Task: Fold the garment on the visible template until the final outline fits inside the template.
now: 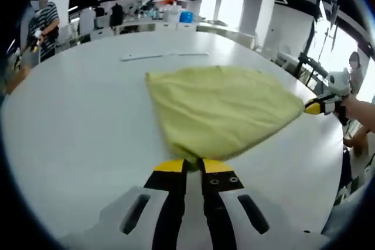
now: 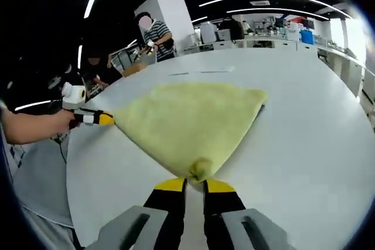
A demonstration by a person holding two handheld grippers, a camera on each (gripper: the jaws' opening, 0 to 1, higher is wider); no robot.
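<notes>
On white table [image 1: 70, 127], yellow garment [image 1: 220, 109] lies spread flat, approx. triangular outline, stretched between both grippers. L gripper [image 1: 193, 165] clenched on garment corner at near edge; R gripper [image 2: 195, 184] clenched on opposite corner, cloth bunched between tips. Beyond garment on table, far side: thin white strip [image 1: 164, 56]. Person in striped shirt [image 2: 159, 33] stands past table's far edge.

The cloth [image 1: 222, 109] lies alone on the white table [image 1: 76, 133], pinched at two corners by the left gripper [image 1: 193, 165] and the right gripper [image 2: 194, 181]. Bare tabletop surrounds the cloth on every side, open for passage. Beyond the cloth's far edge lies a thin strip [image 1: 164, 56]. A person [image 2: 157, 34] stands well beyond the cloth, off the table.
</notes>
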